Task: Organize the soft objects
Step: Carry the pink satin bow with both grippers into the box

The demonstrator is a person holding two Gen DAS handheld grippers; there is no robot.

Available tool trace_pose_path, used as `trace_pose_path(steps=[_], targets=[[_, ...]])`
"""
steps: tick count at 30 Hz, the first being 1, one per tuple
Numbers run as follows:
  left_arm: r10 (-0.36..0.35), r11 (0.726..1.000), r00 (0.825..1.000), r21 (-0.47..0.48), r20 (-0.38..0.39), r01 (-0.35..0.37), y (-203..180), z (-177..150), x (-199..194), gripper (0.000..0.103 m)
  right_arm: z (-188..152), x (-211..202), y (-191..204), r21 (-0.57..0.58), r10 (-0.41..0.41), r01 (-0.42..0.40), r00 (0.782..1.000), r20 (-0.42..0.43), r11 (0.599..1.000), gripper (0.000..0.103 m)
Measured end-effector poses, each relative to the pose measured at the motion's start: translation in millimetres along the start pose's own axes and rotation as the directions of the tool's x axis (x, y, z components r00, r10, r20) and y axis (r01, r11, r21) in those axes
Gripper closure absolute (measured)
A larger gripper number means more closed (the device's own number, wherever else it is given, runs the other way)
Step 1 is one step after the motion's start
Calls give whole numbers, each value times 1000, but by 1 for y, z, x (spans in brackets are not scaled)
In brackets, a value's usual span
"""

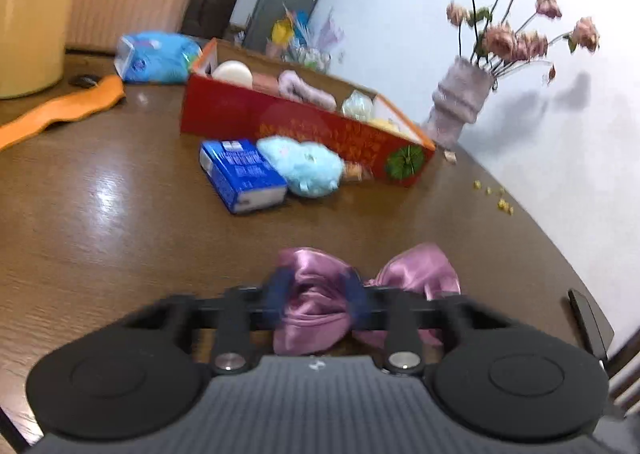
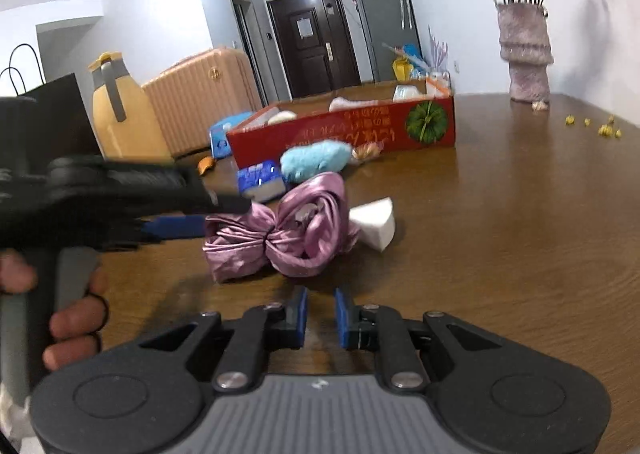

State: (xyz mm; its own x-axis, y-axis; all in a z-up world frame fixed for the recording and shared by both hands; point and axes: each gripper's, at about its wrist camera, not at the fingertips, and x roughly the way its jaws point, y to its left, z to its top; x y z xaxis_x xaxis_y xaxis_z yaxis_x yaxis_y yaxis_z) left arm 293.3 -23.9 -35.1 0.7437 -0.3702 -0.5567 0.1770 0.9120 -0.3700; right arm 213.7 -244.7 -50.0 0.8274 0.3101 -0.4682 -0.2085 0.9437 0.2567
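Note:
My left gripper (image 1: 318,294) is shut on one side of a purple satin bow (image 1: 420,272), just above the brown table; the right wrist view shows it coming in from the left to the bow (image 2: 280,234). My right gripper (image 2: 321,318) is empty, its jaws nearly closed with a narrow gap, low over the table in front of the bow. A red box (image 1: 304,126) holding several soft items stands further back, also in the right wrist view (image 2: 344,130). A light blue plush (image 1: 304,166) lies in front of it.
A blue tissue pack (image 1: 240,174) lies beside the plush. A white wedge sponge (image 2: 376,222) sits behind the bow. A vase of dried roses (image 1: 460,102) stands far right. A yellow jug (image 2: 120,110), orange strip (image 1: 60,110) and blue bag (image 1: 160,58) are on the left.

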Motion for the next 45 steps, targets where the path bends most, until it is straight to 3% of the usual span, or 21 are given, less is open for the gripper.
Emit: trace_pose_path(steps=[1, 3, 6, 10, 15, 18, 20, 22, 26, 28, 33, 37, 41, 45], targets=[[-14, 1000, 1000, 12, 1, 14, -1, -4, -2, 82, 5, -5, -5, 25, -11, 10, 1000, 26, 1000, 86], [-22, 998, 999, 55, 27, 20, -8, -19, -14, 83, 15, -13, -15, 77, -4, -1, 998, 63, 997, 72], [-7, 990, 996, 144, 92, -6, -21, -49, -36, 84, 27, -13, -21, 108, 22, -29, 997, 71, 994, 62], [15, 964, 984, 257, 180, -62, -35, -84, -62, 84, 29, -5, -13, 104, 59, -59, 998, 4, 993, 61], [28, 963, 980, 258, 195, -79, -35, -101, -75, 83, 5, -1, -4, 94, 71, -66, 996, -58, 993, 70], [-19, 981, 991, 193, 131, -7, -26, -92, -83, 74, -10, -8, 3, 60, 47, -45, 999, -27, 997, 70], [-79, 990, 992, 125, 101, 66, -17, -82, -88, 58, -16, -10, 7, 35, 34, -34, 999, -13, 999, 72], [-108, 992, 992, 74, 64, 103, -12, -72, -86, 52, -19, -10, 7, 39, 39, -38, 999, -8, 999, 74], [-89, 996, 996, -11, -11, 89, -2, -65, -71, 54, -21, -14, 9, 17, 38, -38, 999, -7, 999, 75], [-118, 992, 992, -52, -38, 116, 5, -68, -69, 64, -24, -16, 7, 18, 43, -43, 999, -17, 999, 75], [-128, 991, 991, -34, -32, 127, 4, -74, -72, 77, -28, -15, 4, 62, 79, -77, 996, -39, 995, 90], [-129, 992, 992, 1, -3, 129, 0, -62, -70, 79, -13, -10, 7, 46, 81, -80, 996, -22, 996, 93], [-175, 984, 982, 40, 73, 173, -3, -20, -63, 79, 31, 1, 3, 11, 104, -105, 994, 45, 994, 93], [-213, 977, 967, 56, 138, 207, 1, 59, -31, 79, 102, 41, 2, -88, 110, -101, 987, 113, 991, 92]])
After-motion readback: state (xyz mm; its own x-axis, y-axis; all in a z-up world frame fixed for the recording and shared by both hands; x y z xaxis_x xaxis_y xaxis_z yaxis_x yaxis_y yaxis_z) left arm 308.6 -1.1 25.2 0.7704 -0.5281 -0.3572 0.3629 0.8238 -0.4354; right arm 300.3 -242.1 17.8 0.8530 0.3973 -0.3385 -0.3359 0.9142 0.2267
